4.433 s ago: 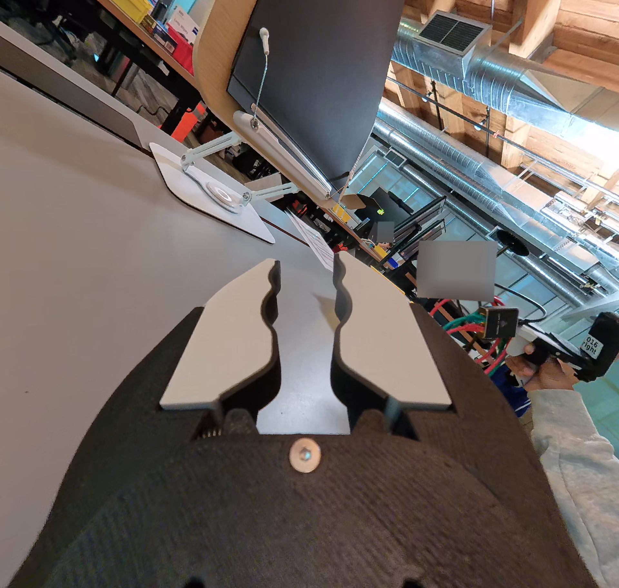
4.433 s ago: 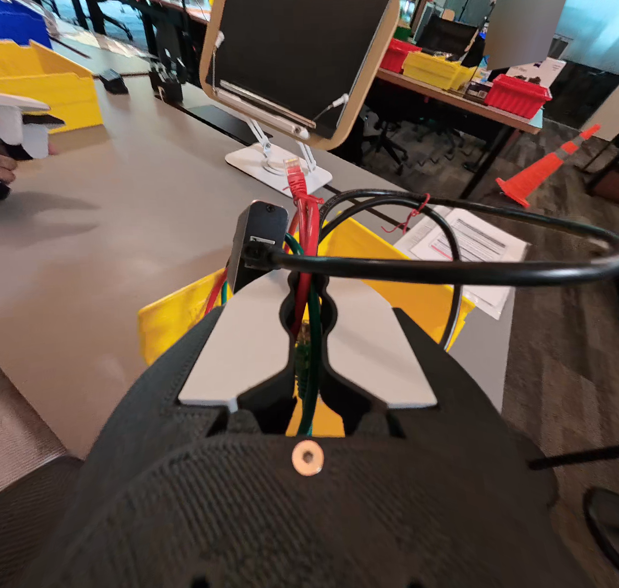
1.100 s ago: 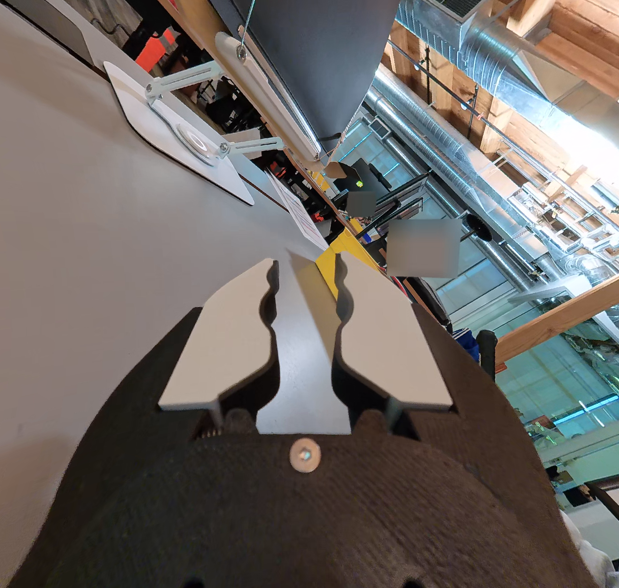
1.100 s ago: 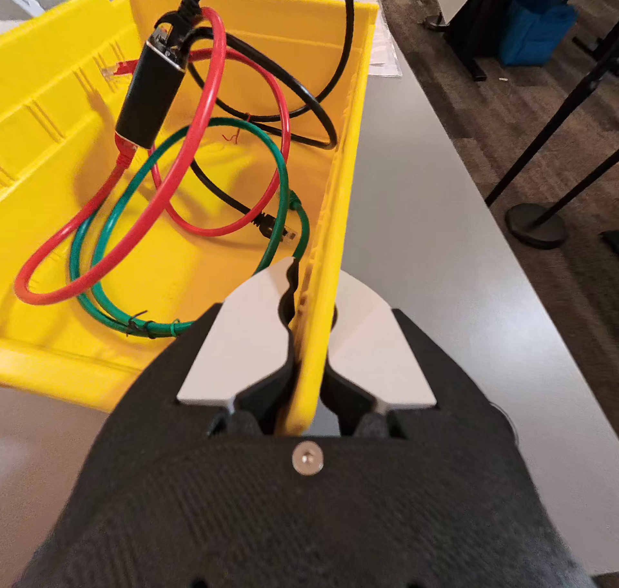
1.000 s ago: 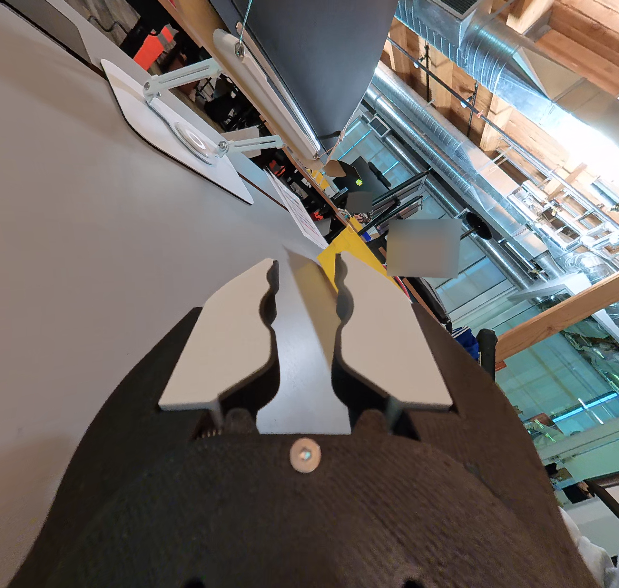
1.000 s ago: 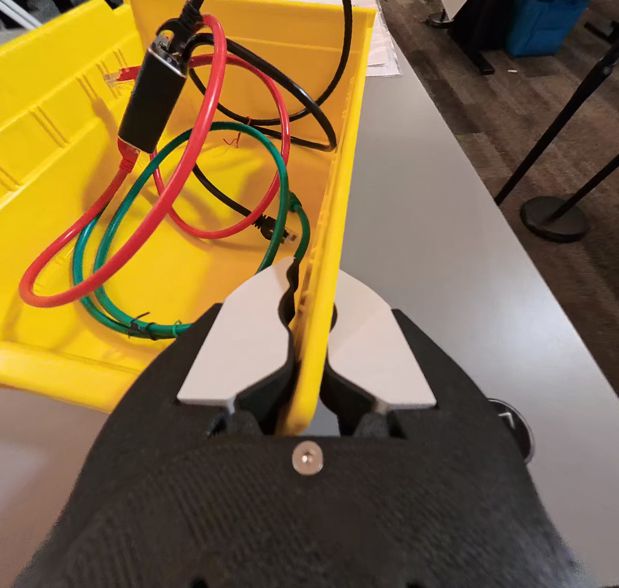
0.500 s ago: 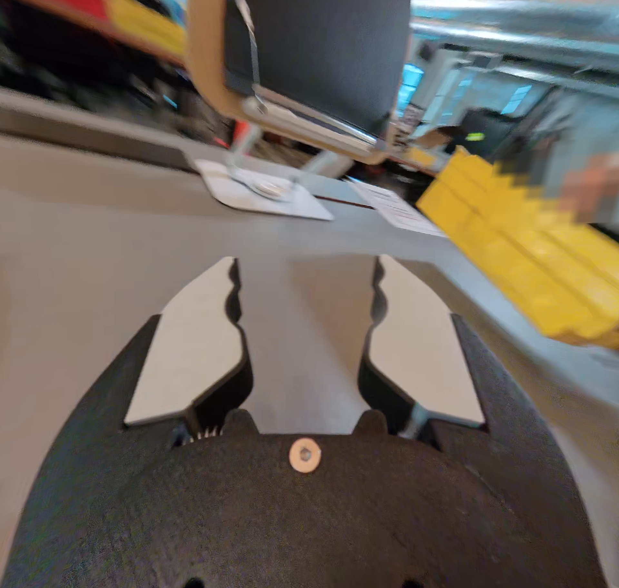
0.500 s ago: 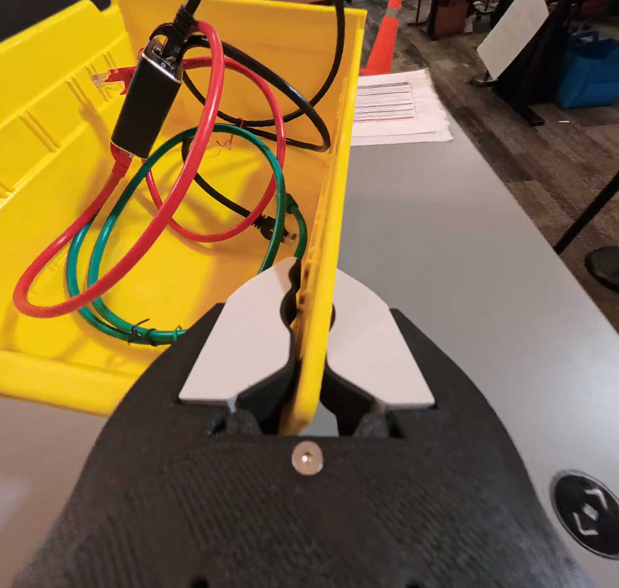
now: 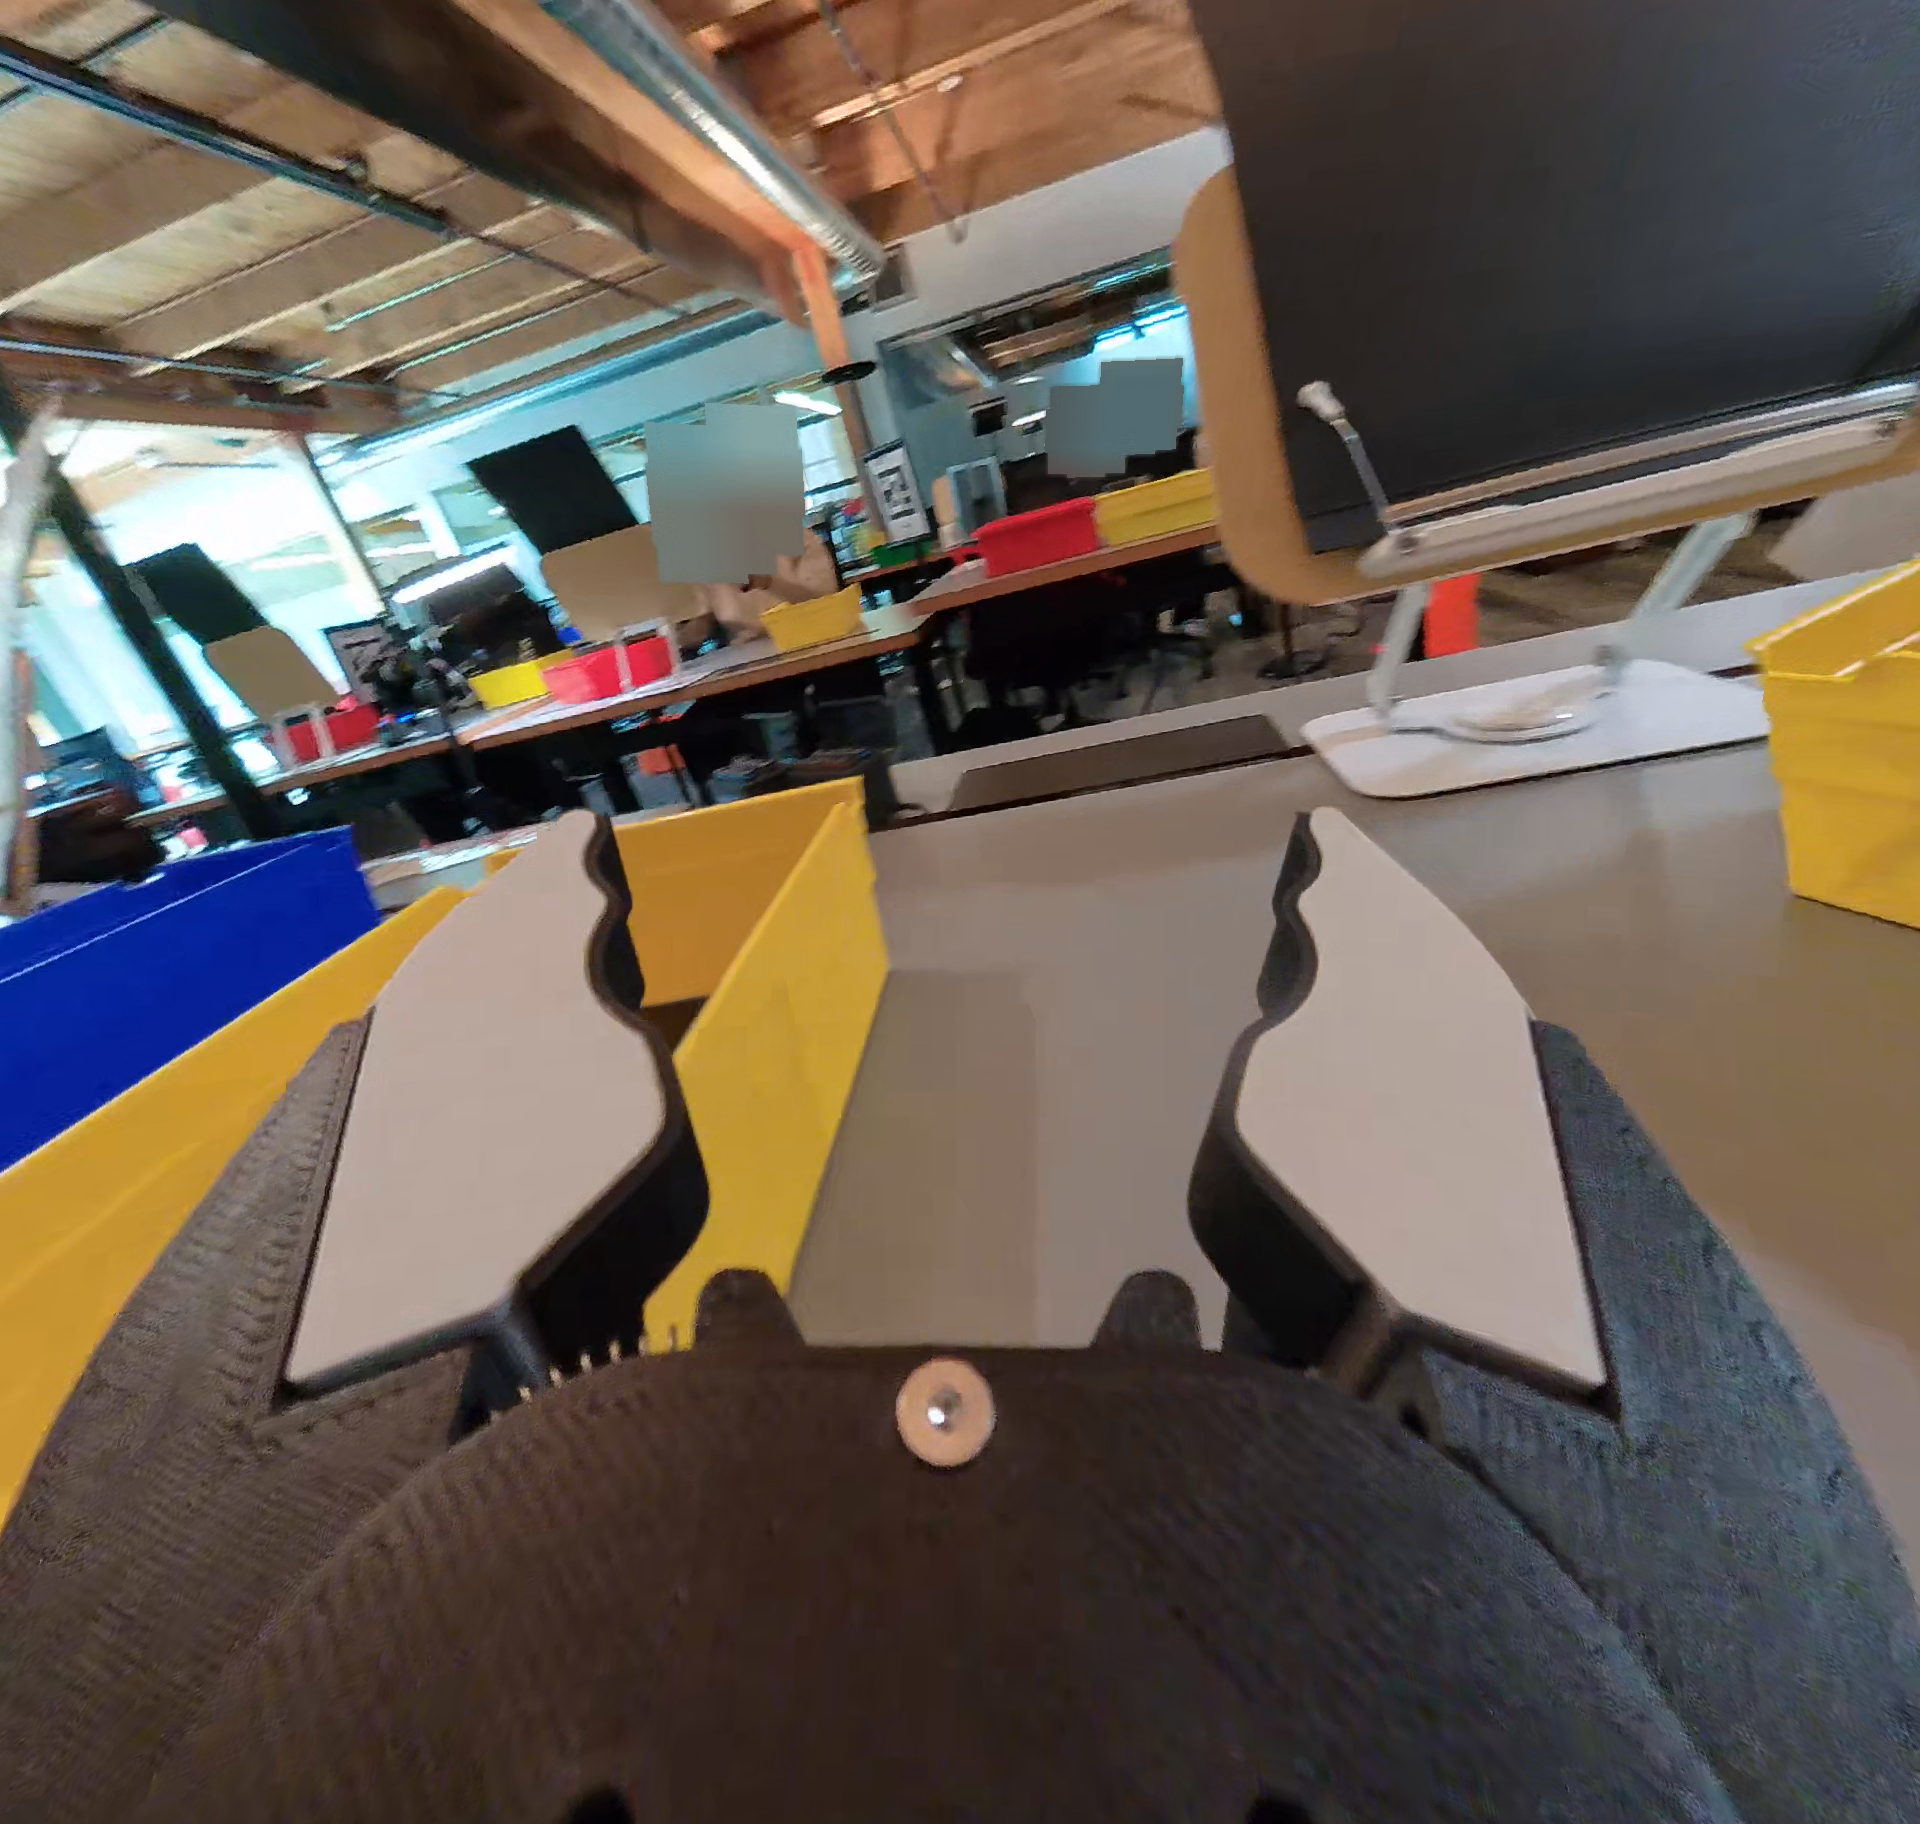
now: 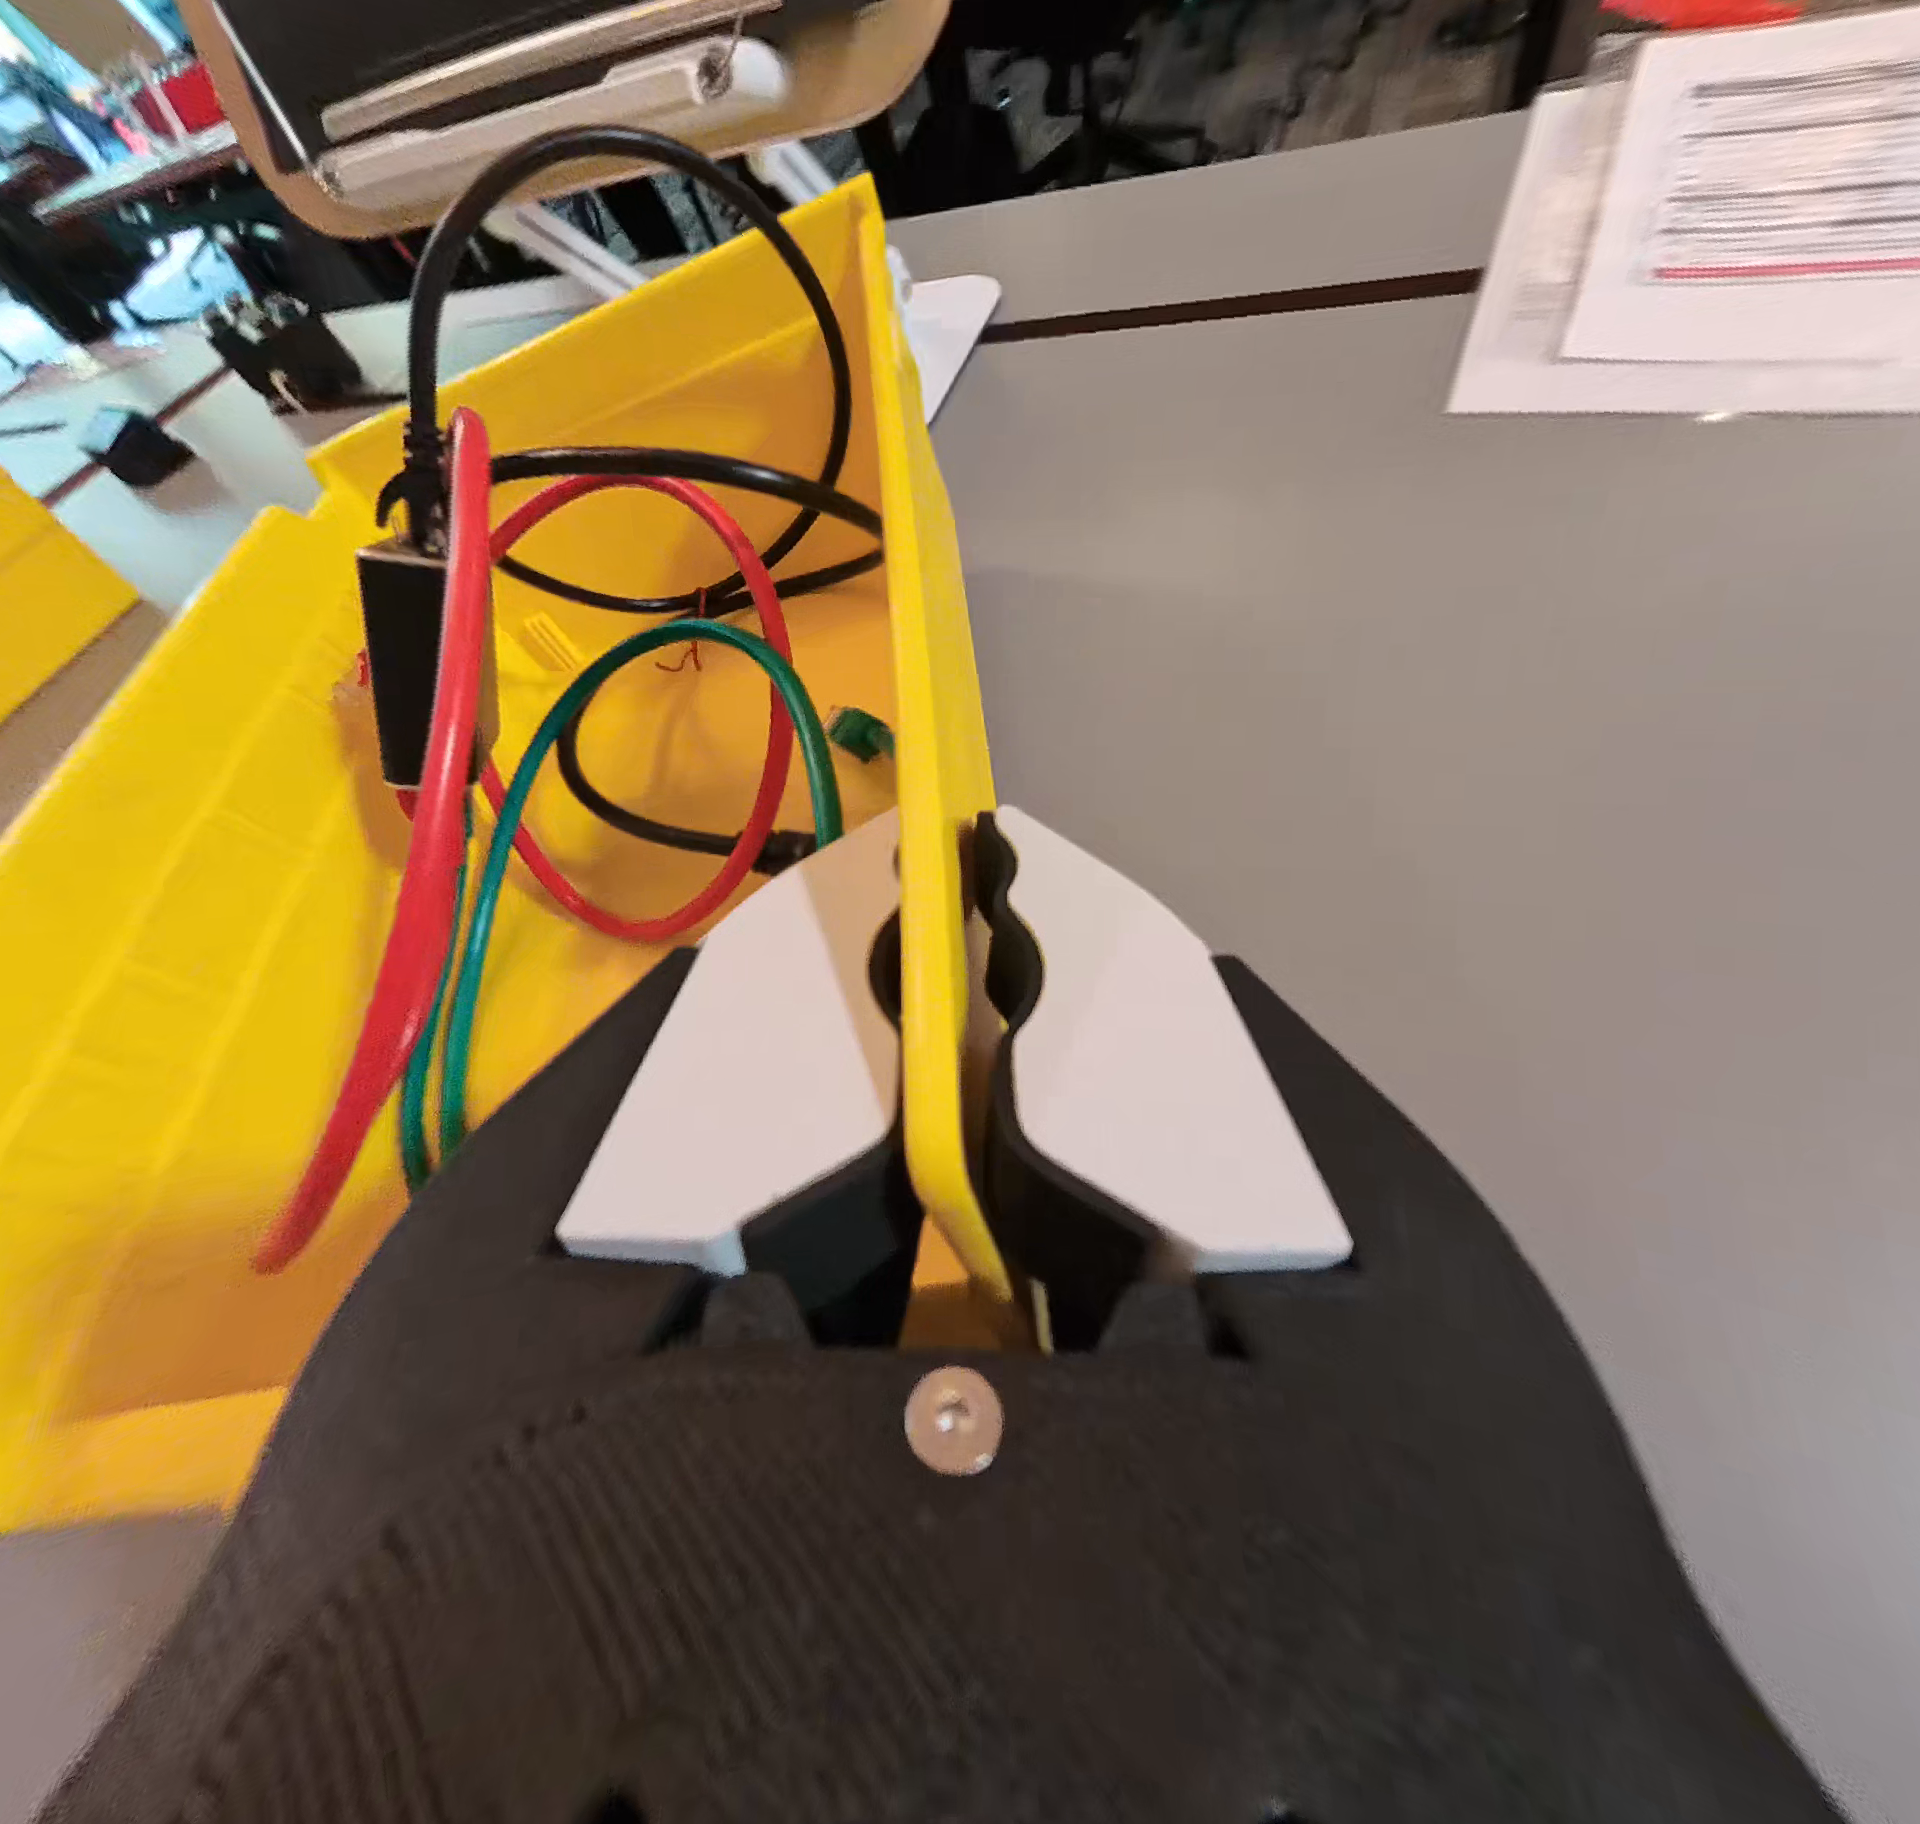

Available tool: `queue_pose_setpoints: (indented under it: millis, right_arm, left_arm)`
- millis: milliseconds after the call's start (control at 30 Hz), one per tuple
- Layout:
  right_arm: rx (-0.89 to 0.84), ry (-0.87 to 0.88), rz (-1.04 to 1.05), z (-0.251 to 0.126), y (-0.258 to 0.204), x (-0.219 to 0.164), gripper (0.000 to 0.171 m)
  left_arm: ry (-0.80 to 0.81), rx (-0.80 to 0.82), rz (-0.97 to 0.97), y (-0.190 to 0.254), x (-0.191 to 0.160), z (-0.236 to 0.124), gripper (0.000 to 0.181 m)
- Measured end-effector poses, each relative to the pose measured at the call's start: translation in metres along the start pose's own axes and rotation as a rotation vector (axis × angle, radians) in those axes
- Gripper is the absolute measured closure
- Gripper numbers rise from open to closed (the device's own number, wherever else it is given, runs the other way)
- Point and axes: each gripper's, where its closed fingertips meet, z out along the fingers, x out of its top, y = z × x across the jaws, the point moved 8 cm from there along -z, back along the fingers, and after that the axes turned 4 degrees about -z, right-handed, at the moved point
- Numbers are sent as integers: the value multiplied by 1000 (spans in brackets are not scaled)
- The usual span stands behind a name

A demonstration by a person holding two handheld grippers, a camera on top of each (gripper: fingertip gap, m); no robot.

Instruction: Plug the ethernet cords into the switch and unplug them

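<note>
In the right wrist view a yellow bin (image 10: 920, 548) holds a small black switch (image 10: 400, 673) with a red cord (image 10: 431, 891), a green cord (image 10: 816, 735) and a black cord (image 10: 826, 361) looped around it. My right gripper (image 10: 940, 839) is shut on the bin's right wall, one finger inside and one outside. In the left wrist view my left gripper (image 9: 951, 829) is wide open and empty. A yellow bin's side wall (image 9: 790, 1005) stands between its fingers, close to the left finger (image 9: 488, 1099). I cannot tell whether it is the same bin.
A dark board on a stand with a white base (image 9: 1538, 725) stands behind, on the grey table (image 9: 1299, 943). A blue bin (image 9: 156, 953) is at the left and stacked yellow bins (image 9: 1849, 766) at the right. Papers (image 10: 1745, 216) lie at the table's far right.
My left gripper has swung round and opened wider, and a yellow bin wall now sits between its fingers. My right gripper stays shut on the bin wall; its view has turned towards the stand.
</note>
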Motion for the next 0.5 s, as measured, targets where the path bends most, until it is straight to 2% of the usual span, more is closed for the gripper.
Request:
queue_pose_setpoints:
  millis: [33,133,300,500]
  right_arm:
    - [-3,-5,-36,5,-4,2,163]
    - [22,19,-79,12,-13,8,162]
    - [49,0,-119,17,-17,6,163]
    - [49,-53,-179,17,-19,-3,165]
  left_arm:
    - [-9,28,4,-9,-1,-2,64]
    - [-96,87,2,-35,-13,-4,66]
    - [-333,80,-63,-66,-47,3,77]
    - [-410,59,-92,-79,-60,13,88]
